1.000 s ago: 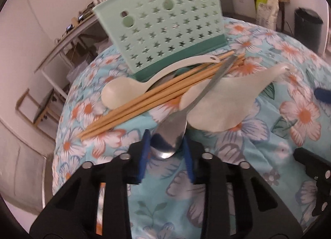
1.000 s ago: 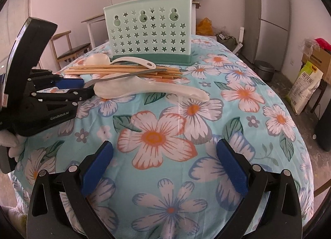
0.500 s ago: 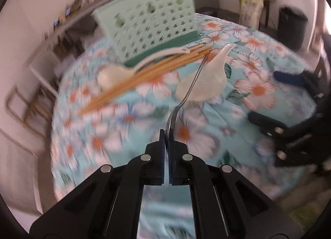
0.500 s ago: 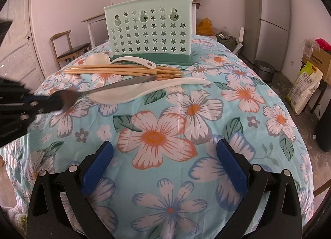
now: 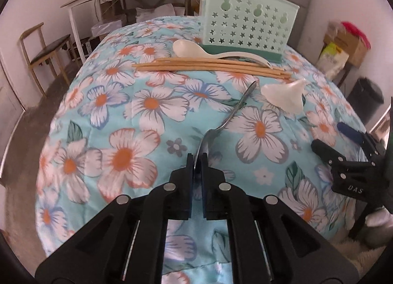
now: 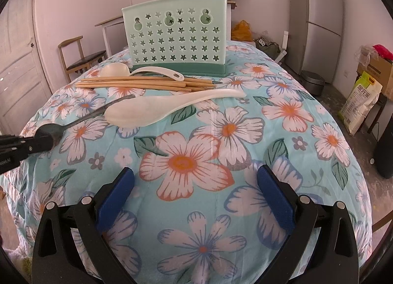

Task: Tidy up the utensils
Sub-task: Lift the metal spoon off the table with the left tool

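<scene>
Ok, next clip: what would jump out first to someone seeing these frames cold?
Probably the metal spoon, pinched by its bowl in the shut left gripper, handle pointing out over the floral tablecloth. Behind it stands the mint utensil holder with star cutouts, with chopsticks and two white spoons lying before it. The right gripper hovers open, empty.

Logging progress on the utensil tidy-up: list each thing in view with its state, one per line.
left gripper: fingers shut on the metal spoon's bowl
metal spoon: held by its bowl, handle pointing away
right gripper: open, holding nothing
large white spoon: lying on the cloth
small white spoon: lying before the holder
chopsticks: lying bundled on the cloth
green utensil holder: upright; contents hidden
</scene>
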